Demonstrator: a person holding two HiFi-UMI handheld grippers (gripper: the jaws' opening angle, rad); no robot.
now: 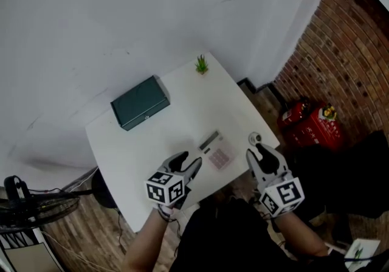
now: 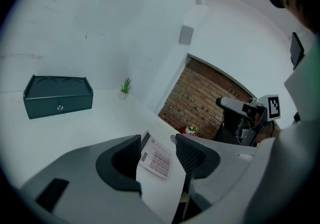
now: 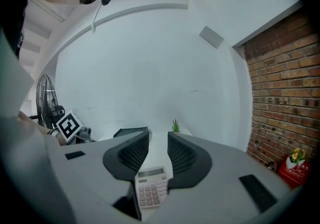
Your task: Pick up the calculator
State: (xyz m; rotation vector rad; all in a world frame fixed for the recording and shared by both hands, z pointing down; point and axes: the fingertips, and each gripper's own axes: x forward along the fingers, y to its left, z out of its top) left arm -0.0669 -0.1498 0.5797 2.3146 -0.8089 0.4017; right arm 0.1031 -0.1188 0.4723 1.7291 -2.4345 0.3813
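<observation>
Nearest me, at the bottom of the head view, are my two grippers: the left gripper [image 1: 187, 163] and the right gripper [image 1: 258, 150], both with jaws spread and pinching nothing. Between them, in the lower middle of that frame, the calculator [image 1: 216, 151] lies flat on the white table [image 1: 134, 149], close to its near edge. In the left gripper view it shows through the gap between my jaws, a little beyond their tips. In the right gripper view it sits low in the gap, with neither pad touching it (as far as I can judge). So nothing of the pickup is done yet. I judge this to be the approach, with closing on the calculator and lifting it yet to come. Farther up the table stand a dark green box [image 1: 141, 103] and, at the far corner, a small potted plant [image 1: 202, 65].
</observation>
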